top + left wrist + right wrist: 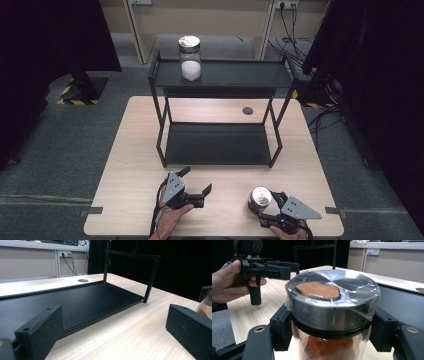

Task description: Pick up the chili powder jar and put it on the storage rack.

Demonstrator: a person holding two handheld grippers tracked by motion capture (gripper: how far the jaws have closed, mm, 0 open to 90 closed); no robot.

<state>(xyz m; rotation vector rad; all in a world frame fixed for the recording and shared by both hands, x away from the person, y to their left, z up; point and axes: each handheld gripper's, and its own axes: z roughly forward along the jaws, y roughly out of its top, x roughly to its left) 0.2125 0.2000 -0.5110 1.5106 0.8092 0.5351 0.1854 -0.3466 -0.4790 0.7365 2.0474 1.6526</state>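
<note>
Two jars on show here, and the one that matters is the clear glass jar of orange-red powder with a metal lid sitting at the near right edge of the pale wooden table; the right gripper has its black jaws snug against both sides of the glass just under the lid, so it looks clamped on; I'd guess it's fairly heavy for its size, rigid, smooth and slippery, and breakable if it drops, so gripping the body right below the lid's lip seems sensible since the lip would catch any slide; the lid is brushed steel with crinkly plastic film stretched over it and a window showing the powder; the left gripper hovers beside it over the table with jaws wide apart and nothing between them; the black metal two-tier shelf stands further back, its lower tier bare, with a second glass jar of white powder on the top tier.
</note>
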